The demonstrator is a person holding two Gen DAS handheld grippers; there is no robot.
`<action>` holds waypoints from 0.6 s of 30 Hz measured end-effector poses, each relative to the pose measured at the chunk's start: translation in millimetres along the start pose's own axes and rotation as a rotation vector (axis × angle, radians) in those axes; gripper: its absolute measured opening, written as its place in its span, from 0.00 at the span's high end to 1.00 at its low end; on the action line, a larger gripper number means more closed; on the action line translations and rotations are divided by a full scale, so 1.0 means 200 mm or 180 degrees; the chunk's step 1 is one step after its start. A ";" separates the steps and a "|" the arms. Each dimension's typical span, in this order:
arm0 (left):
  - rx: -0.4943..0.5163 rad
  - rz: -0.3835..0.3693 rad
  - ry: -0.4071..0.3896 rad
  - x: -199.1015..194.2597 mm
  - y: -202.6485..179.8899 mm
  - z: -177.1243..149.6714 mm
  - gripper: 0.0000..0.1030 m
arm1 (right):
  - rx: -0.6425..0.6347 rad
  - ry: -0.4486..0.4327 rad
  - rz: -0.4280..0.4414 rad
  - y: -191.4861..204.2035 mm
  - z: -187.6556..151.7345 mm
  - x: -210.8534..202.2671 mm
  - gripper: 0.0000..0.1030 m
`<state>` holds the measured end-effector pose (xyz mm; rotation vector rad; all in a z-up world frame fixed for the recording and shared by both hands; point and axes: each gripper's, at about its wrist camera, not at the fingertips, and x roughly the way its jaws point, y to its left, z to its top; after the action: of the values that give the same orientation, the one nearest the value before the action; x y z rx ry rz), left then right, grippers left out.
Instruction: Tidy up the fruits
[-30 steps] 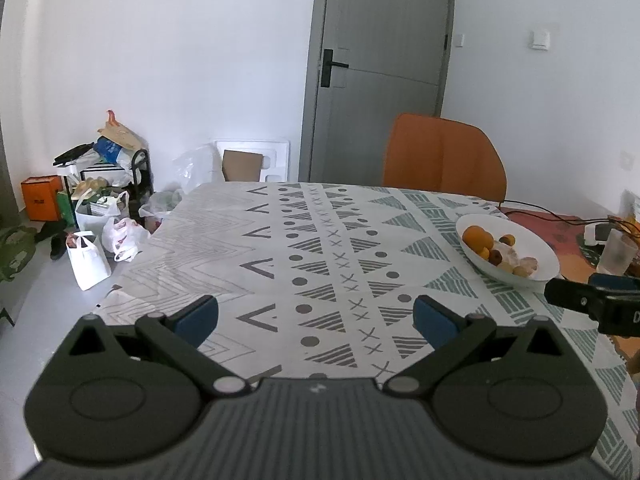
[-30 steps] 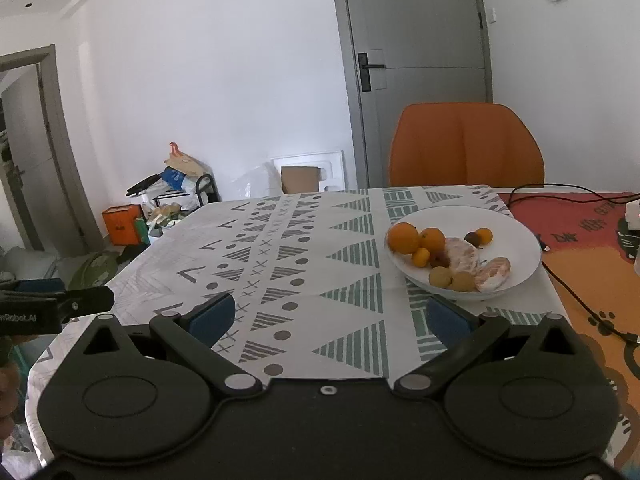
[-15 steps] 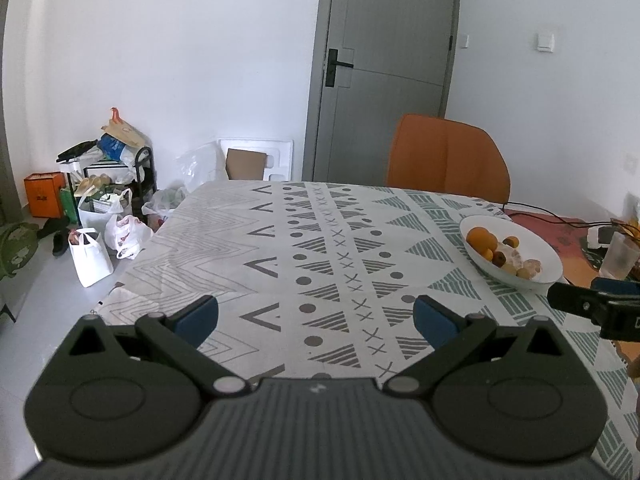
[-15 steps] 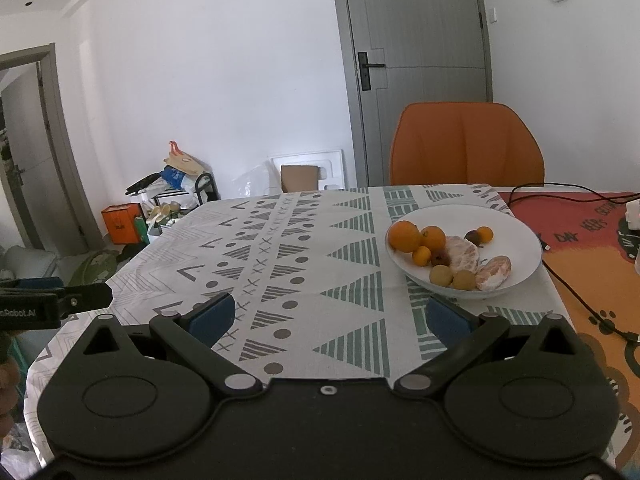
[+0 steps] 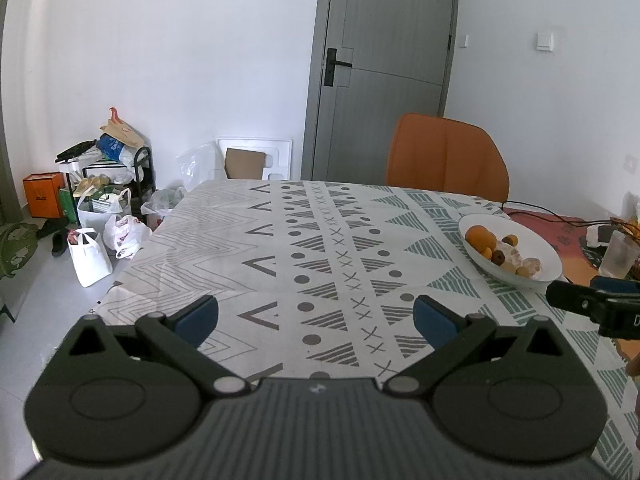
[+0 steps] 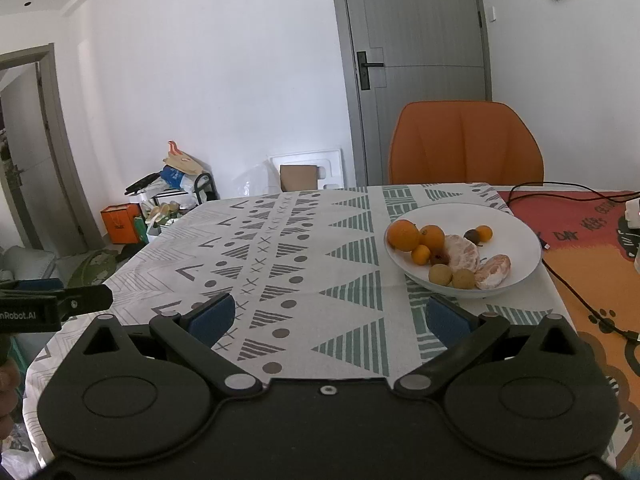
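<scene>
A white bowl (image 6: 516, 236) sits on the patterned tablecloth (image 6: 304, 264) and holds oranges (image 6: 403, 234), peeled segments (image 6: 460, 254) and small brown fruits (image 6: 440, 274). It also shows at the right in the left wrist view (image 5: 538, 248). My right gripper (image 6: 330, 318) is open and empty, low over the table's near edge, the bowl just beyond its right finger. My left gripper (image 5: 316, 316) is open and empty over the near left of the table. Each gripper's tip shows at the edge of the other's view.
An orange chair (image 6: 466, 142) stands at the far side of the table before a grey door (image 6: 420, 68). A black cable (image 6: 576, 292) runs over an orange mat (image 6: 592, 240) on the right. Bags and boxes (image 5: 100, 216) clutter the floor at the left.
The left wrist view has shifted slightly, so the bowl sits a little further right and lower. The right gripper has barely moved. Both stay open.
</scene>
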<state>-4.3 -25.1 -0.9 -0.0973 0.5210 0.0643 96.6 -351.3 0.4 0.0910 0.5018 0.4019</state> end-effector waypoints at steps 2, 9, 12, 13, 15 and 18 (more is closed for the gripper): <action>-0.0001 -0.0002 -0.0001 0.00 0.00 0.00 0.00 | 0.0002 0.0003 0.0003 0.00 0.00 0.00 0.00; -0.0001 0.0003 -0.0001 0.00 0.00 0.00 0.00 | -0.0001 0.0001 0.0005 0.00 0.00 0.00 0.00; 0.0002 0.0001 0.0002 0.00 0.00 0.00 0.00 | -0.0006 0.0003 0.0004 0.00 0.00 0.00 0.00; 0.0002 0.0002 0.0001 0.00 0.00 0.00 0.00 | -0.0004 0.0002 0.0004 0.00 0.00 0.00 0.00; 0.0004 -0.0003 0.0002 0.00 0.00 -0.01 0.00 | -0.0006 0.0000 0.0004 0.00 0.00 0.00 0.00; 0.0021 -0.0028 0.0010 0.00 0.00 -0.01 0.00 | -0.0004 0.0002 0.0005 0.00 0.00 0.00 0.00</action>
<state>-4.6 -25.4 -3.1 -0.0932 0.5237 0.0539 96.1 -350.9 0.0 0.0901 0.5022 0.4037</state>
